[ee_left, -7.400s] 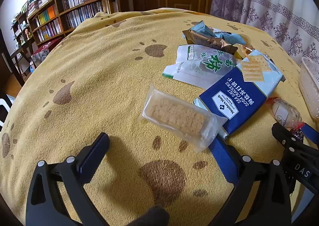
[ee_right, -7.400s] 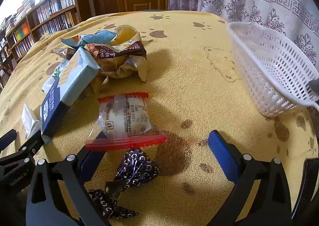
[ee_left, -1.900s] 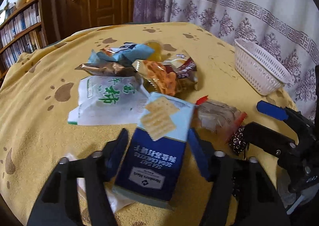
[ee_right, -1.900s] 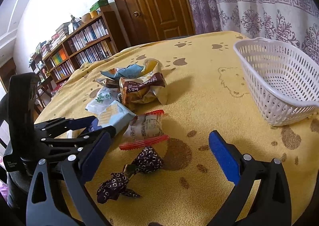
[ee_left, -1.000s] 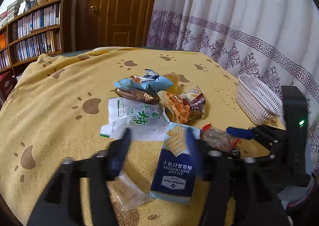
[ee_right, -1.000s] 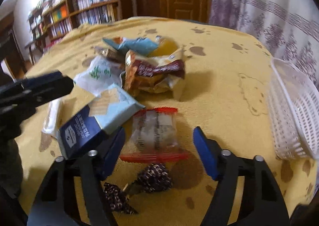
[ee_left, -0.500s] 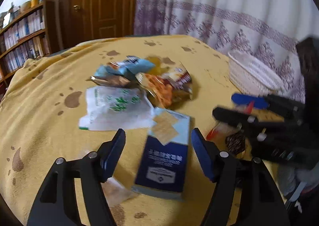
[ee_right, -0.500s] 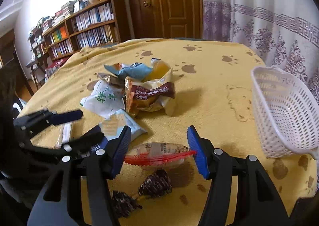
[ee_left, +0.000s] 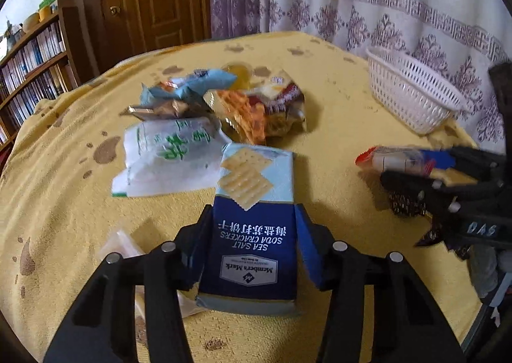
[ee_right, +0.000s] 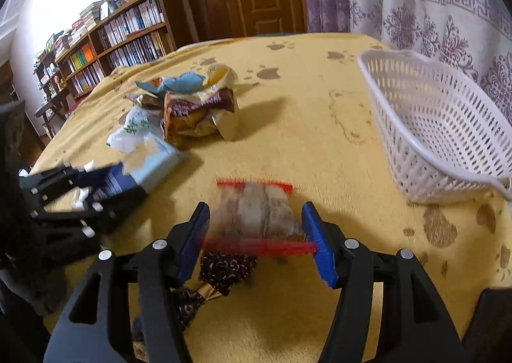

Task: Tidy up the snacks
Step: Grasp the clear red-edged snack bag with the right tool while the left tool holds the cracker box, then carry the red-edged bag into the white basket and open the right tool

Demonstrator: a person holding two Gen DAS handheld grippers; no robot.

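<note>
In the left wrist view, the left gripper [ee_left: 251, 247] is seen low over the desk [ee_left: 336, 100], which is covered with a yellow paw-print cloth, and the blue cracker box [ee_left: 252, 225] lies between its jaws. The jaws are closing and the blue pads appear to lie against the two long sides of the box, so the box is taken as grasped, probably across its narrow width because this is the only span that fits. Half a second earlier the same jaws were standing wider and clear of the box. Behind the box the white and green packet [ee_left: 166, 151] and the pile of snack bags [ee_left: 256, 103] are left on the cloth, and the white basket [ee_left: 412, 91] is standing well apart at the far right, most likely as the place where the snacks are to be collected. In the right wrist view, the right gripper [ee_right: 256, 235] is shown with the red-edged wrapped snack [ee_right: 256, 215] between its jaws, which are opening. The snack is blurred, and it cannot be told surely whether the pads are touching it. Compared with half a second earlier, the packet is seen flatter and lower. A dark patterned wrapper [ee_right: 224, 267] is lying just under it, and the basket is near on the right.
</note>
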